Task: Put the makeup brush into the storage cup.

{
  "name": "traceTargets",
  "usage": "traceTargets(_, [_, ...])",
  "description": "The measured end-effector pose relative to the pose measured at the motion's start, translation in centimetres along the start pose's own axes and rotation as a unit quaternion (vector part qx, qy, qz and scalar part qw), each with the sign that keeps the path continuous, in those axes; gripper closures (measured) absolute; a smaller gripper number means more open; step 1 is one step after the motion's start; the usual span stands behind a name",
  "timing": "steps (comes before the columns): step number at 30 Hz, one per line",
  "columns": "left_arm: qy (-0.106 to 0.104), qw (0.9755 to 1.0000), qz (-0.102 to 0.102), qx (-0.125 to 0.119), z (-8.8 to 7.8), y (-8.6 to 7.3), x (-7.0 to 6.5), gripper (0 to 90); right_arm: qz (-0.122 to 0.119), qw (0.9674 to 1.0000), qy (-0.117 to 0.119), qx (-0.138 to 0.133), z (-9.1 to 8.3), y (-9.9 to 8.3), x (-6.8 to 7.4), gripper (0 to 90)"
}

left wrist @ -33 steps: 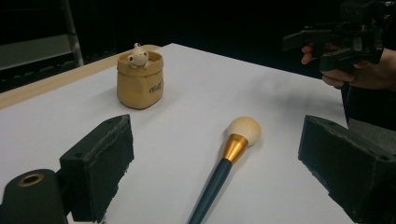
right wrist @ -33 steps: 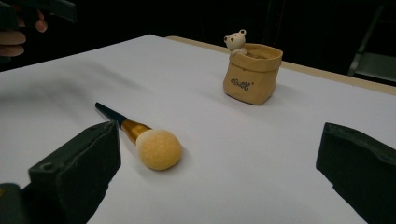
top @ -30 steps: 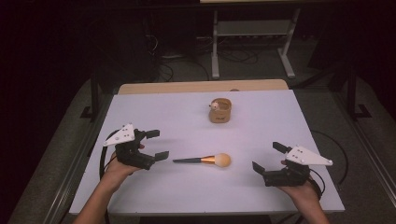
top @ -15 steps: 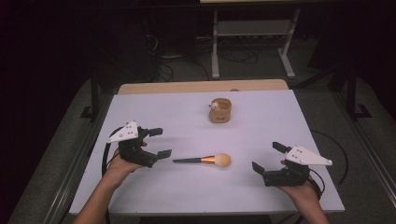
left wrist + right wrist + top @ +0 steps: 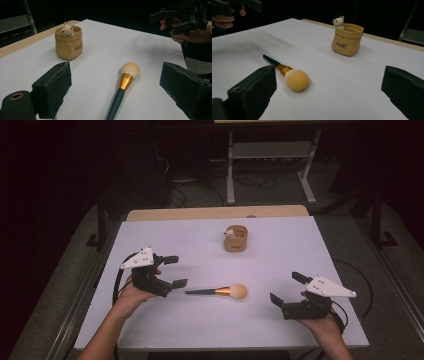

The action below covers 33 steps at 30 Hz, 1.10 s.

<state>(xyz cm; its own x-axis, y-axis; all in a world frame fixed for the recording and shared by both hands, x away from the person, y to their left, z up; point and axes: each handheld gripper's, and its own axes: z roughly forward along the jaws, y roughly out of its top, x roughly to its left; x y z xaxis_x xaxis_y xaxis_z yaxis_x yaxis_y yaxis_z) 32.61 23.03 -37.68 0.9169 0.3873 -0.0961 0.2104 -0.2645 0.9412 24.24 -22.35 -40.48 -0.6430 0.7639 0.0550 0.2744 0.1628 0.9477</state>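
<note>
One makeup brush point(image 5: 220, 291) was laid flat on the white tabletop point(image 5: 300, 250), between the two grippers. Its dark handle tip was pointed at the left gripper point(image 5: 172, 271), just beside the spread fingers point(image 5: 53, 86) and not touched by them. The right gripper point(image 5: 286, 287) was held wide open too, well apart from the brush's round, soft, tan head. A gold band was seen between head and handle. Farther back, a small tan bag-shaped pot point(image 5: 235, 238) with a tiny bear was stood; its writing could not be read.
</note>
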Motion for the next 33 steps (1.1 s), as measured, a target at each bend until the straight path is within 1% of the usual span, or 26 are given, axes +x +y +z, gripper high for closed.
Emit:
traceTargets(4, [-0.004, 1.0000, 0.002, 0.000, 0.2, 0.2, 0.0, 9.9, 0.002, 1.0000, 0.000, 0.000, 0.0, 0.0, 0.0, 0.0])
traceTargets(8, [-0.005, 1.0000, 0.005, -0.007, 0.4, 0.5, 0.1, 9.9, 0.004, 1.0000, 0.000, 0.000, 0.0, 0.0, 0.0, 0.0])
traceTargets(9, [-0.005, 0.9999, 0.005, -0.009, 0.5, 0.5, 0.1, 9.9, -0.003, 1.0000, -0.001, -0.004, 0.0, 0.0, -0.1, 0.0])
traceTargets(11, [-0.006, 0.9999, 0.006, -0.009, 0.6, 0.6, 0.1, 9.9, -0.004, 1.0000, 0.000, -0.004, 0.0, 0.0, -0.1, 0.0])
traceTargets(12, [-0.006, 0.9999, 0.006, -0.009, 0.6, 0.6, 0.1, 9.9, 0.003, 1.0000, 0.001, 0.001, 0.0, 0.0, 0.0, 0.0])
traceTargets(17, [-0.009, 0.9999, 0.009, -0.010, 0.9, 0.8, 0.2, 9.9, 0.005, 1.0000, 0.000, 0.001, 0.0, 0.0, 0.0, 0.0])
traceTargets(18, [-0.009, 0.9999, 0.008, -0.011, 1.0, 0.8, 0.2, 9.9, -0.004, 1.0000, 0.000, -0.004, 0.1, 0.0, -0.1, 0.0])
traceTargets(27, [-0.019, 0.9997, 0.013, -0.013, 1.7, 1.3, 0.4, 9.9, -0.003, 1.0000, 0.000, -0.003, 0.1, 0.0, -0.1, 0.0])
traceTargets(28, [-0.021, 0.9996, 0.014, -0.011, 1.7, 1.3, 0.4, 9.9, 0.002, 1.0000, 0.000, 0.000, 0.1, 0.0, 0.0, 0.0])
traceTargets(29, [-0.021, 0.9996, 0.014, -0.011, 1.7, 1.3, 0.4, 9.9, 0.002, 1.0000, 0.000, 0.000, 0.1, 0.0, 0.0, 0.0])
traceTargets(30, [-0.025, 0.9996, 0.012, -0.006, 2.0, 1.5, 0.5, 9.9, -0.002, 1.0000, 0.000, -0.005, 0.1, 0.1, -0.1, 0.0])
traceTargets(33, [-0.031, 0.9994, 0.015, -0.002, 2.3, 1.7, 0.5, 9.9, 0.000, 1.0000, -0.001, -0.005, 0.0, 0.1, -0.1, 0.0])
